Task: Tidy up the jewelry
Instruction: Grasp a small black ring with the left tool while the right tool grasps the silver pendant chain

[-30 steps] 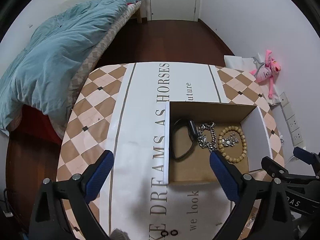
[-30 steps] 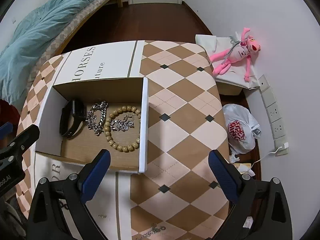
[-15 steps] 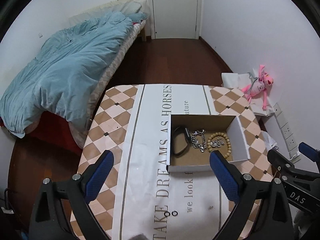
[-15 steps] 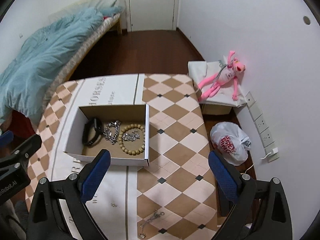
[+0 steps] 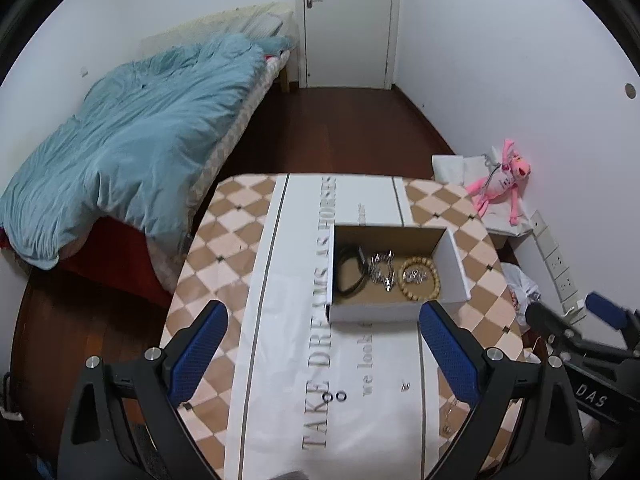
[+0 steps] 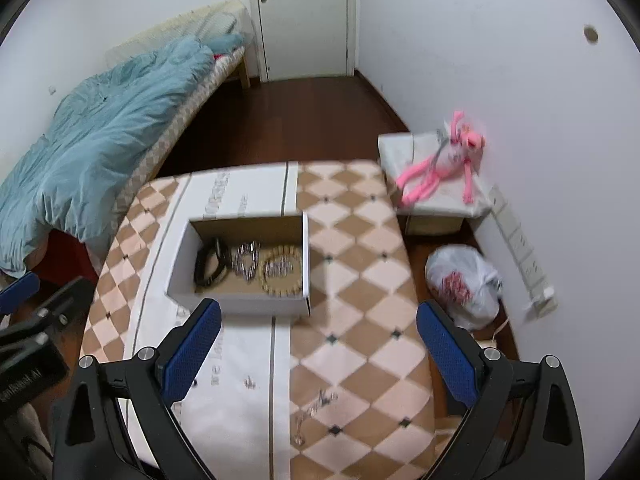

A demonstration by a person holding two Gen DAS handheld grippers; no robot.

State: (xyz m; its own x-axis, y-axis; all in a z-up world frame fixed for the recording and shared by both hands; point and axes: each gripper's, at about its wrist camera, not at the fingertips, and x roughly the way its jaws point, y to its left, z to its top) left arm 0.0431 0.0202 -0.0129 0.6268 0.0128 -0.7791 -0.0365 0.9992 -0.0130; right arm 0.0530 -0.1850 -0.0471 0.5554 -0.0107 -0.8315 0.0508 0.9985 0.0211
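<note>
A: Along the left wall, what takes up the most room?

B: A bed (image 5: 132, 152) under a rumpled blue duvet (image 6: 100, 148), running back toward a white door (image 5: 346, 20) at the far end.

A: And nearer the cameras?

B: A table (image 5: 224, 248) with a brown-and-cream diamond cloth and a white lettered runner (image 5: 288, 320) down its middle. An open cardboard box (image 5: 376, 314) sits on the runner, toward the table's right side.

A: What is in the box?

B: Three pieces side by side. A black band (image 5: 350, 274) at the left, a silver chain bracelet (image 5: 382, 270) in the middle, a wooden bead bracelet (image 5: 420, 284) at the right with some small silver item lying inside its ring.

A: Anything loose on the table?

B: A thin chain (image 6: 314, 406) lies on the checked cloth near the front edge, well apart from the box. Two tiny rings (image 5: 334, 396) rest on the runner by the lettering.

A: The grippers?

B: The left gripper (image 5: 320, 356) hangs above the front of the table with jaws spread wide and nothing between them. The right gripper (image 6: 318, 352) is the same, wide apart and empty, just beside it.

A: Off the table?

B: A pink plush toy (image 6: 444, 164) lies on a white box by the right wall, and a white plastic bag (image 6: 464, 284) sits on the floor.
</note>
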